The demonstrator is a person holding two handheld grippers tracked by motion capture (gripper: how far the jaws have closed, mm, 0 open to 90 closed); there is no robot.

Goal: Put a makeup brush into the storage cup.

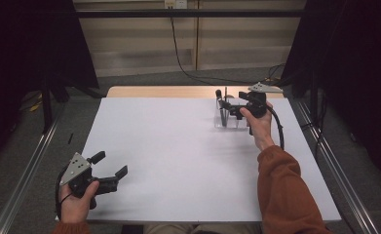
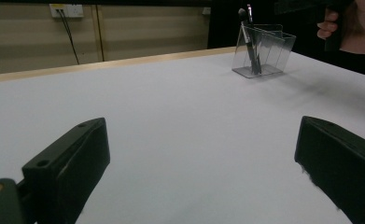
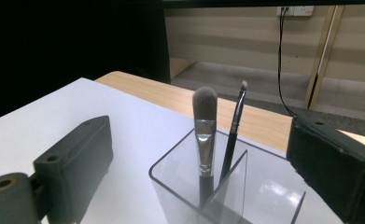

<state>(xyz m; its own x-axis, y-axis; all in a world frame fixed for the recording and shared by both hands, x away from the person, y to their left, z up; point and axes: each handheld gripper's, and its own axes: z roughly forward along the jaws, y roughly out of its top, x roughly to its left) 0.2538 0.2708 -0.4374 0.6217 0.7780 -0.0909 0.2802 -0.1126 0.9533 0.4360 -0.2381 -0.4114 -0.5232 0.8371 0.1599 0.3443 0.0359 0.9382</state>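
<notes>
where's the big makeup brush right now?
The large brush stands bristles-up in the clear acrylic holder, beside the thin brush, between the open jaws of the right gripper. In the high view the holder sits far right on the table.

Dim, soft overhead light; faint shadows, dark edges, slight blur

Both tools [image 1: 111, 165] [image 1: 222, 100] wide open

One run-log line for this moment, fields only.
right claw: open, at clear holder | brushes: wide brush and thin brush upright in holder | left claw: open, nothing between the jaws, near table edge
</notes>
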